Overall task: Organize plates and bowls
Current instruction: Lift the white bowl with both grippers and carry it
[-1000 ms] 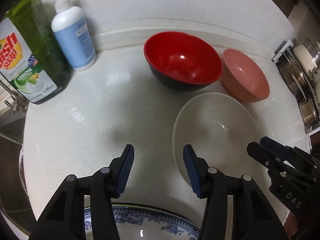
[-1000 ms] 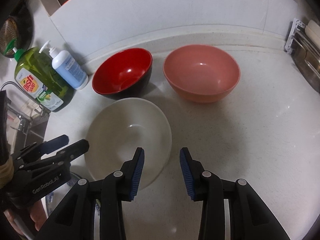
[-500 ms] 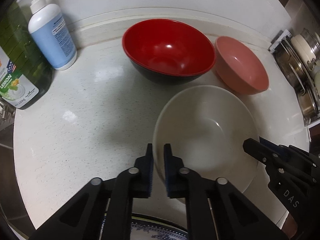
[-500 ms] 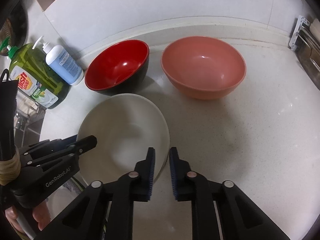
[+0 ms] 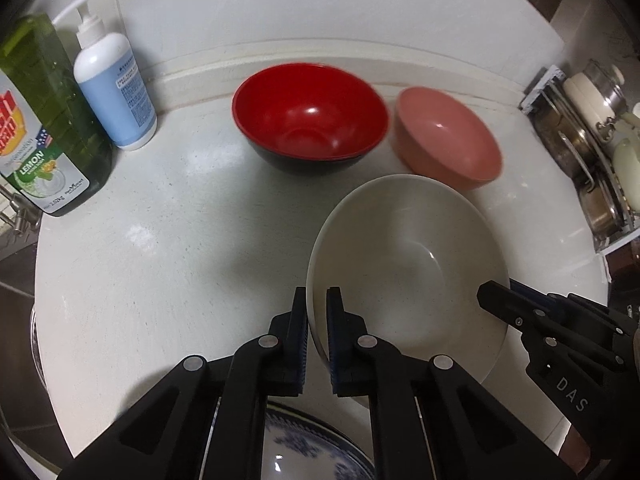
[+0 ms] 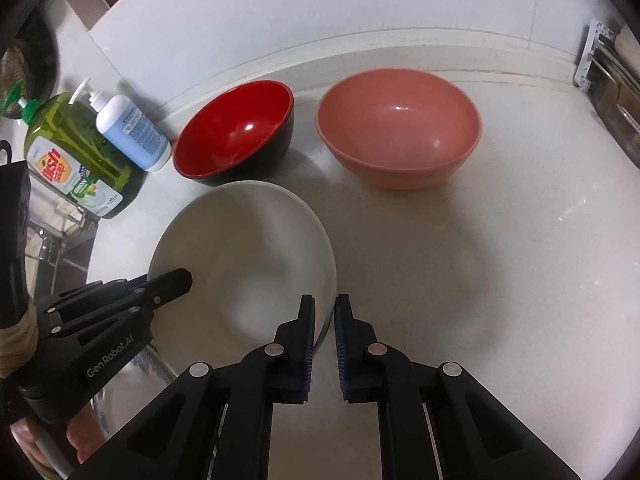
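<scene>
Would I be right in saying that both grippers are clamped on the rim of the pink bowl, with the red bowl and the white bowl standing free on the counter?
Not quite: both the left gripper and the right gripper clamp the rim of the white bowl, as each wrist view shows. The pink bowl stands free beside the red bowl on the counter.

A pale speckled countertop (image 5: 160,248) meets a white wall (image 5: 320,4) along a raised cream ledge (image 5: 280,50). Left of the countertop stands a metal tap (image 5: 16,216); right of it, a rack of steel pots (image 5: 592,168).
</scene>
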`<state>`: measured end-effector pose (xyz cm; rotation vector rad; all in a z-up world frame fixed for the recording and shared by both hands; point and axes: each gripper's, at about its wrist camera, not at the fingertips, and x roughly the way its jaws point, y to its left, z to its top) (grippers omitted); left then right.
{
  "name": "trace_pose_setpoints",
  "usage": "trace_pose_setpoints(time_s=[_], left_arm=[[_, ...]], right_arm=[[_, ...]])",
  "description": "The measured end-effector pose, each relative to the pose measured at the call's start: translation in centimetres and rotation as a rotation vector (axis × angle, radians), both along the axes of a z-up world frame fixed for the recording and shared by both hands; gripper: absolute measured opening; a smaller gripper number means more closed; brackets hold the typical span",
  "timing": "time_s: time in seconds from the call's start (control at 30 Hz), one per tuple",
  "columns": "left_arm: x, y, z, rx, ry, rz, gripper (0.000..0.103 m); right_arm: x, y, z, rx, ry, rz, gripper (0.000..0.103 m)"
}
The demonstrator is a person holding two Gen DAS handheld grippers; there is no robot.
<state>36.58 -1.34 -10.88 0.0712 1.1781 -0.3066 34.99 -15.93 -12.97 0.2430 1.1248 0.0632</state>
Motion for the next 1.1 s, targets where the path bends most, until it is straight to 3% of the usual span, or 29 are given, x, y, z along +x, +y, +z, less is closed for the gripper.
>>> trace_pose_setpoints(time_s=[0.5,1.1], left_arm=[[-6.6,-3.7,1.9,-0.036,-0.024,-0.068,0.012],[-10.7,-9.7,-0.9,-0.015,0.056,-0.149,0.014]], right_arm=[[-6.3,-2.9,3.0,-0.024,-0.049,-0.044,0.012],[-11.5,-8.1,1.0,-0.053,0.019,-0.102,0.012]])
